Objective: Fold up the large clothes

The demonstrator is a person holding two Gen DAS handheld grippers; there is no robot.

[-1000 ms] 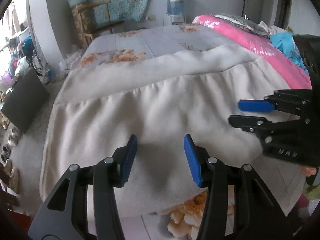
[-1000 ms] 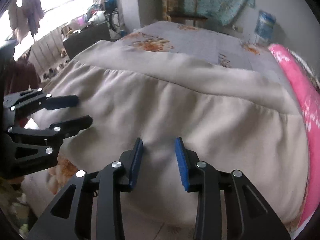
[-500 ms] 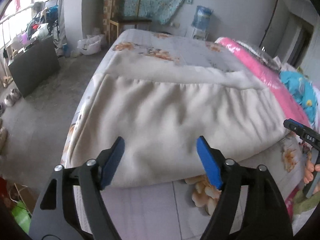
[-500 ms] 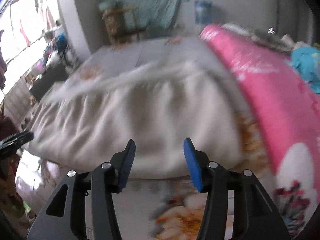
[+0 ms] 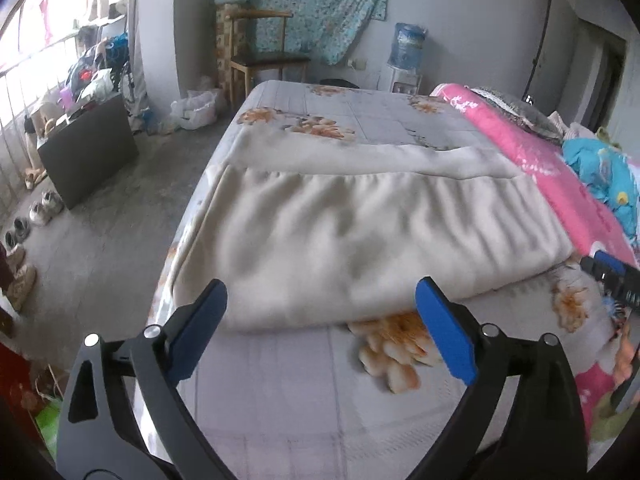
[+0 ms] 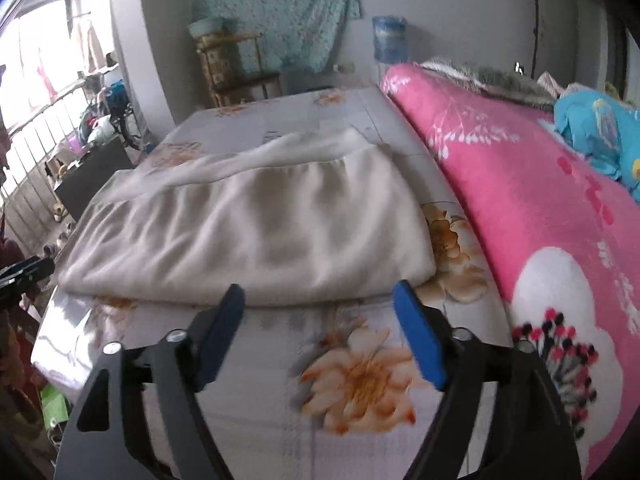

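On the bed, across its floral grey sheet, I log one cream garment, folded into a broad rectangle with a gathered seam along its far side and a flat band beyond that. It lies crosswise, its near edge just ahead of both tools, its right end close to a pink floral quilt that runs along the right side of the mattress.

Left gripper: jaws spread wide, blue pads apart, nothing between them; it hangs over the sheet just short of the garment's near fold, touching neither.

Right gripper: likewise released, jaws apart and empty, poised above a printed orange flower on the sheet, near the garment's right corner. From my left wrist view its tip shows at the right edge, beside the quilt.

Also listed:
- a turquoise printed cloth bunched on top of the quilt, far right;
- a wooden chair past the foot of the bed, with a basin on the stack behind it;
- a water dispenser bottle against the far wall;
- a dark cabinet on the floor to the left, with shoes lined up near it.
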